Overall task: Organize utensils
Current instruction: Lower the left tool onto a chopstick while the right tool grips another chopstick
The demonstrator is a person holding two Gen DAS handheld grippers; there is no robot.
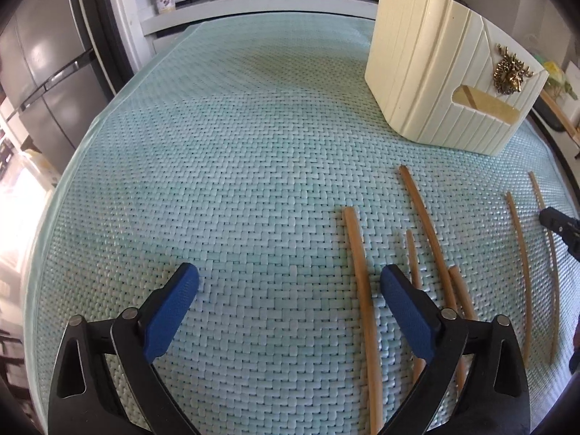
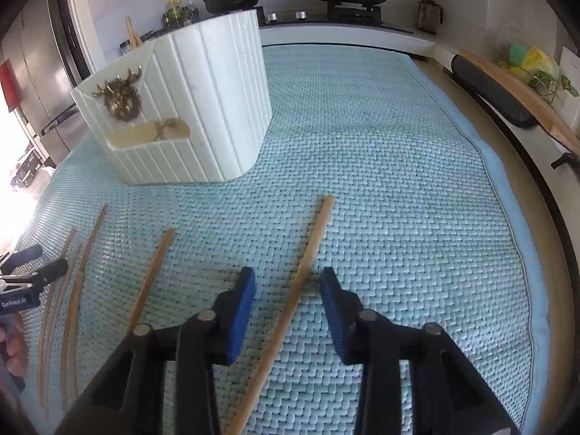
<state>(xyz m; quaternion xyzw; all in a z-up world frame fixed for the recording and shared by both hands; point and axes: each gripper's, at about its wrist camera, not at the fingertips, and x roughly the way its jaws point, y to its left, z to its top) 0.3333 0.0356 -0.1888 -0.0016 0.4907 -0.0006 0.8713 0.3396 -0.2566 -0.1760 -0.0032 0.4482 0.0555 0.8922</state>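
Right wrist view: the right tongs (image 2: pixel 286 311) stand open with nothing held, blue pads either side of a single wooden chopstick (image 2: pixel 290 308) that lies flat on the woven mat (image 2: pixel 398 217) covering the worktop. The stick runs between the pads at a slant, its far end pointing toward the open mat beyond. A second chopstick (image 2: pixel 152 275) lies just to the left, apart from the first. Further left, several more sticks (image 2: pixel 72 290) lie close together near the left tongs (image 2: pixel 36 272).

Left wrist view: the left tongs (image 1: pixel 290 308) are likewise spread wide and empty, hovering over bare mat. The nearest chopstick (image 1: pixel 362 308) lies just inside the right-hand pad. Other sticks lie beyond that pad, some overlapping.

The cream ribbed holder (image 2: pixel 203 108) stands upright on the mat beyond the sticks, well apart from both tongs. Chopstick ends show above its rim, and wooden items show through its front slot.

Handling assessment: the sticks appear light, rigid, thin and smooth. They are likely to roll or pivot if pinched off-centre. A grip near mid-length, pads square across the shaft, seems soundest. The textured mat leaves little clearance beneath, so the pads would probably need to press close to the surface. Overlapping sticks risk being lifted in pairs.
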